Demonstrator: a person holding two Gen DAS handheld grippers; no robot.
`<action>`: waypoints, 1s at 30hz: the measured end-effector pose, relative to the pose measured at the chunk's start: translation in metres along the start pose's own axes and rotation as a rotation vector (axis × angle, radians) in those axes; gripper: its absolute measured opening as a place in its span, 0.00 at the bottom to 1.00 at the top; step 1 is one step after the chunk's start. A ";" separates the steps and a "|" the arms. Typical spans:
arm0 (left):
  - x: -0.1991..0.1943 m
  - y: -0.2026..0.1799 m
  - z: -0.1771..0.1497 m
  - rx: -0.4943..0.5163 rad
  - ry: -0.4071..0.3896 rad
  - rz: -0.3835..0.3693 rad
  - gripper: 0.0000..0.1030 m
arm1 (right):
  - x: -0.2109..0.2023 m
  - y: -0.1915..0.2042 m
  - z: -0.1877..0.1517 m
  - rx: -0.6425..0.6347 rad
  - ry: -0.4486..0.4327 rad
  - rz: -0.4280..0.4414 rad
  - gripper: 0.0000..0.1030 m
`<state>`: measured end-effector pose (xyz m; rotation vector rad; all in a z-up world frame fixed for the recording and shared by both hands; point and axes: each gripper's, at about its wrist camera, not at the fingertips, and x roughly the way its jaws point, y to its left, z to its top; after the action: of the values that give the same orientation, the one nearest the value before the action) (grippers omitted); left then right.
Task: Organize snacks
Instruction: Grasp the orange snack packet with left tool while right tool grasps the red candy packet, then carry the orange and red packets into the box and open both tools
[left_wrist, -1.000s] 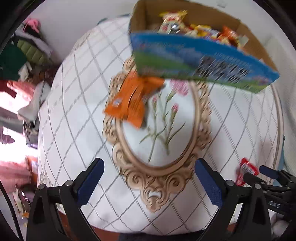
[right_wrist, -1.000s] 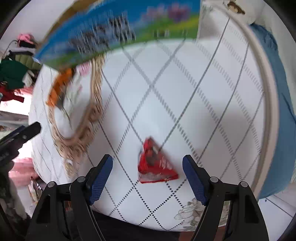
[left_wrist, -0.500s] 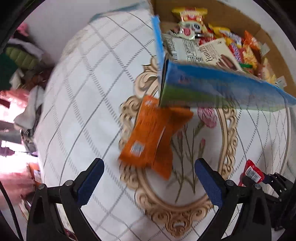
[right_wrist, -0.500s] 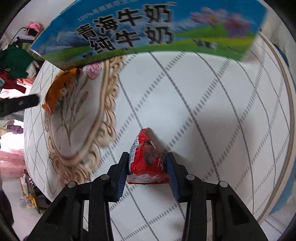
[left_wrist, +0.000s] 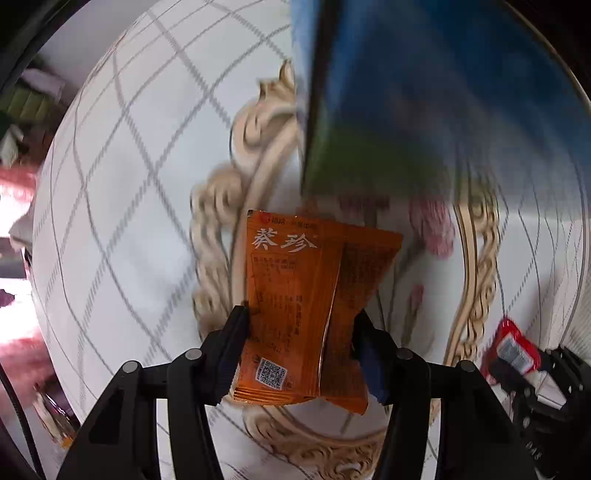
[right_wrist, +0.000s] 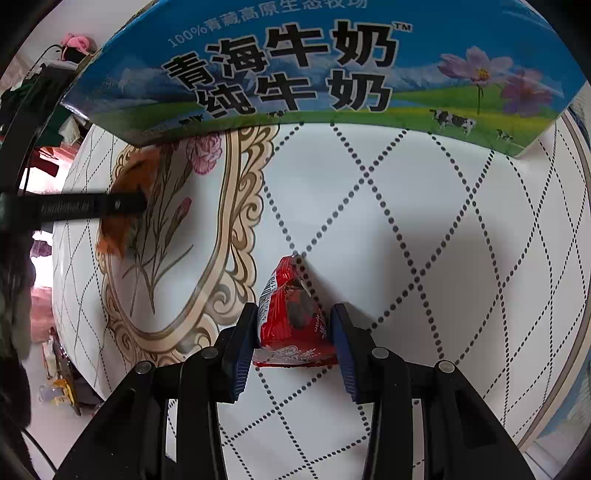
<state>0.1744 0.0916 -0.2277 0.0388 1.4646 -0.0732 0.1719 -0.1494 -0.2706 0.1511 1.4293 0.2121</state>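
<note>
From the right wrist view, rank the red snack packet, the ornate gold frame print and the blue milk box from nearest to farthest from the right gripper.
1. Red snack packet: between the right gripper fingers.
2. Ornate gold frame print: on the tablecloth, just left.
3. Blue milk box: ahead, across the top.

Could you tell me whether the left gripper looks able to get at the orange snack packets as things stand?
Probably yes: the left gripper has its fingers on either side of the orange snack packets, and nothing sits between them. The blue milk carton box lies beyond the packets, not in the way.
</note>
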 end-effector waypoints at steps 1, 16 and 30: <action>0.000 0.000 -0.010 -0.011 0.003 -0.001 0.52 | 0.001 -0.001 -0.004 -0.002 0.006 0.003 0.42; 0.036 -0.019 -0.089 -0.097 0.104 -0.080 0.60 | 0.006 -0.031 -0.041 0.034 0.094 0.042 0.42; 0.050 -0.048 -0.081 -0.085 0.082 -0.045 0.61 | 0.032 -0.004 -0.043 0.007 0.074 -0.042 0.47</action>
<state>0.0962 0.0484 -0.2851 -0.0607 1.5497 -0.0461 0.1341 -0.1465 -0.3081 0.1198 1.5052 0.1791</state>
